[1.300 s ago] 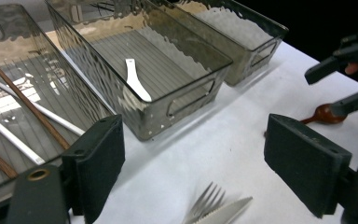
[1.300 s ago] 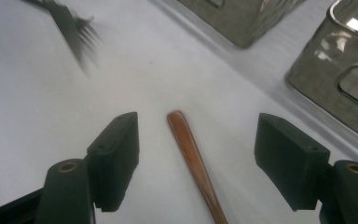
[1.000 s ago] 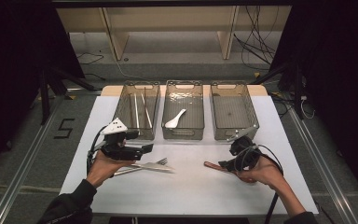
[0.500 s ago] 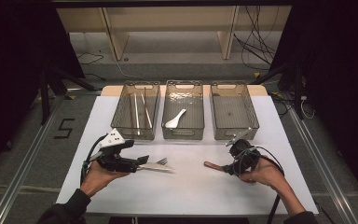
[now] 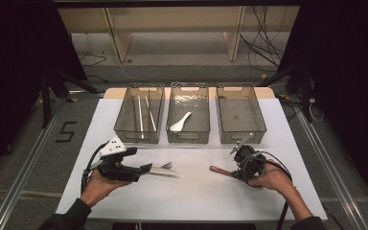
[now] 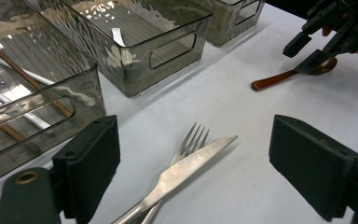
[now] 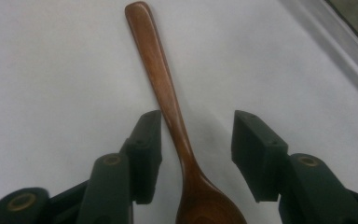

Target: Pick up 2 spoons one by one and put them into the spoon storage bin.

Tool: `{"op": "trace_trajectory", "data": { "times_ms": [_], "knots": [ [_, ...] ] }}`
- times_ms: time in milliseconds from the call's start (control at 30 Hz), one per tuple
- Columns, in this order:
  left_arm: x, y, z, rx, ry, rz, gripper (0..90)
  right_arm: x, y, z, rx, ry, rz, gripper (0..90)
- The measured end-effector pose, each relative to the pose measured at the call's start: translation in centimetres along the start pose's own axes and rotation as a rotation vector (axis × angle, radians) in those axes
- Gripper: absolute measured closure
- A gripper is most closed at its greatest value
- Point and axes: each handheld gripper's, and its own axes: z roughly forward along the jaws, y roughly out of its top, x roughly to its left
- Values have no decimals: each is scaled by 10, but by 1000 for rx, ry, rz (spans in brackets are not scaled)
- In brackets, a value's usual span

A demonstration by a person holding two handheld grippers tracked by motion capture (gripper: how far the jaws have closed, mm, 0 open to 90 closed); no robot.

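Left tool (image 6: 193,172) with jaws wide apart over crossed knife (image 6: 186,170) and fork (image 6: 190,142) on the white bench (image 5: 196,191), right tool (image 7: 196,149) apart astride the wooden spoon (image 7: 168,98) lying flat, three smoky bins (image 5: 188,139) behind.

Looking like a lab/test rig: white table (image 5: 191,191) sitting in metal framing, dark curtains hanging round, loose cables (image 5: 263,45) (back wall) trailing.

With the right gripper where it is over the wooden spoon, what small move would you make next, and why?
Probably close the right gripper. Its jaws stand open on either side of the wooden spoon, at the neck just above the bowl, and the spoon lies flat on the table, not yet gripped.
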Motion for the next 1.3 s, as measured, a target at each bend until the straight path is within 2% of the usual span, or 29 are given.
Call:
{"op": "trace_trajectory", "data": {
  "times_ms": [100, 500, 800, 933, 1067, 1300],
  "knots": [
    [0, 0, 0, 0, 1, 0, 158, 1, 0, 2, 24, -12, -13, 585],
    [2, -1, 1, 4, 6, 6, 158, 4, 0, 11, 100, -7, -56, 657],
    [4, -1, 1, 5, 12, 4, 158, 8, 2, 12, 118, 14, -86, 801],
    [5, -1, 1, 6, 19, 0, 159, 10, 3, 12, 128, 9, -105, 819],
    [6, -1, 1, 3, 20, 1, 158, 10, 3, 12, 122, 5, -118, 823],
    [6, -1, 0, -3, 26, 0, 159, 10, 4, 3, 65, -3, -109, 824]
  ]
}}
